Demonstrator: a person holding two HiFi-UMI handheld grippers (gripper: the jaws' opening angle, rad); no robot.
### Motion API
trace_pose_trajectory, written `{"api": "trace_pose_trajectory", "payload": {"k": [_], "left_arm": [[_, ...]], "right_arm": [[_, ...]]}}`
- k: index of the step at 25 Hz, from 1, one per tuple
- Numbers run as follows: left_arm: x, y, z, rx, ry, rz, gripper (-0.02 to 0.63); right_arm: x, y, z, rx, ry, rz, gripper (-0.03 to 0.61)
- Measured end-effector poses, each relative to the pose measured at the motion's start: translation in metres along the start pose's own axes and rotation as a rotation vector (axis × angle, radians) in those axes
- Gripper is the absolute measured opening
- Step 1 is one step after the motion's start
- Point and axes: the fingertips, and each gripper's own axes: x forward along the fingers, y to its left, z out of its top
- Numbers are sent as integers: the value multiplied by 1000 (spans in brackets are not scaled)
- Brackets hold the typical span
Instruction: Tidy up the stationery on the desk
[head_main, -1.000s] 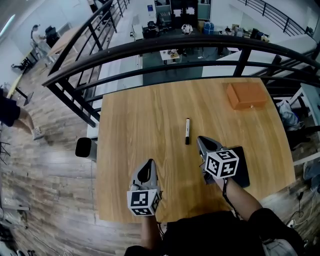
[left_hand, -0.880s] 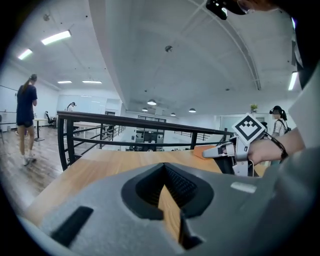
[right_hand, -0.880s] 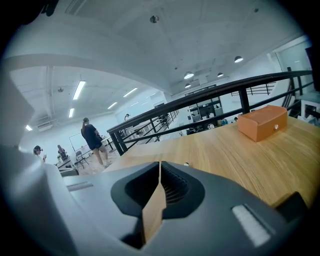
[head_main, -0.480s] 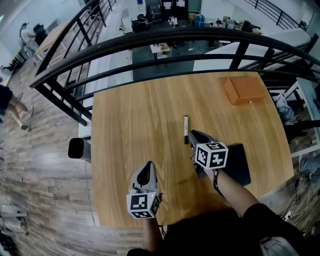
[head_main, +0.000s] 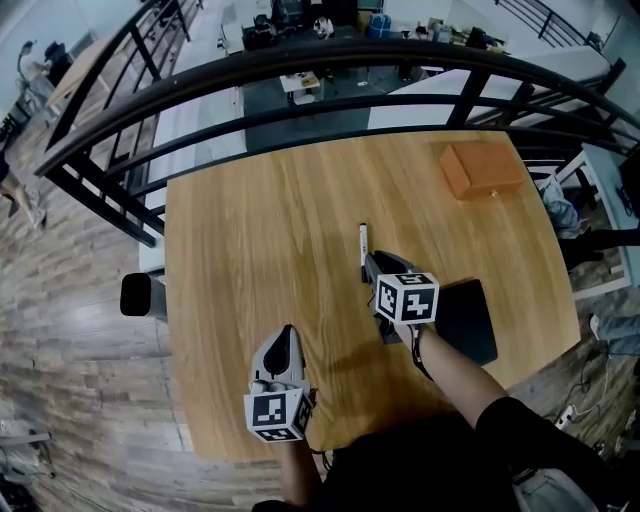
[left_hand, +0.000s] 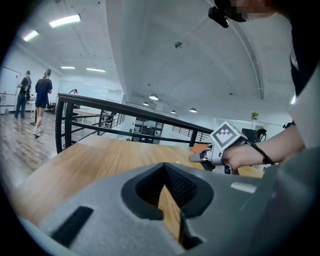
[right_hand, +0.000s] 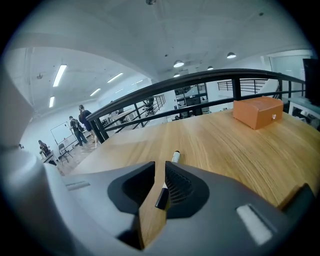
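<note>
Right gripper view: marker (right_hand: 161, 196) straddled by right gripper (right_hand: 160, 164).
Jaws have just been opened partway, nothing clamped; left gripper (left_hand: 164, 166) closed, empty.

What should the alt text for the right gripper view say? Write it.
The right tongs, whose jaws have just been opening, stand apart with a marker lying between them on the wooden desk. An orange box sits far right, before a black railing.
</note>
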Motion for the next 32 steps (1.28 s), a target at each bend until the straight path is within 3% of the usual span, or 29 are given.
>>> {"api": "trace_pose_trajectory", "payload": {"k": [15, 27, 32], "left_arm": [[10, 7, -17, -29, 33, -19, -3], [5, 14, -25, -53, 45, 0, -3], [4, 16, -25, -61, 46, 10, -3]], "right_arm": [[41, -18, -20, -91, 101, -119, 95], [64, -23, -35, -114, 220, -168, 121], [64, -31, -33, -74, 214, -220, 104]]}}
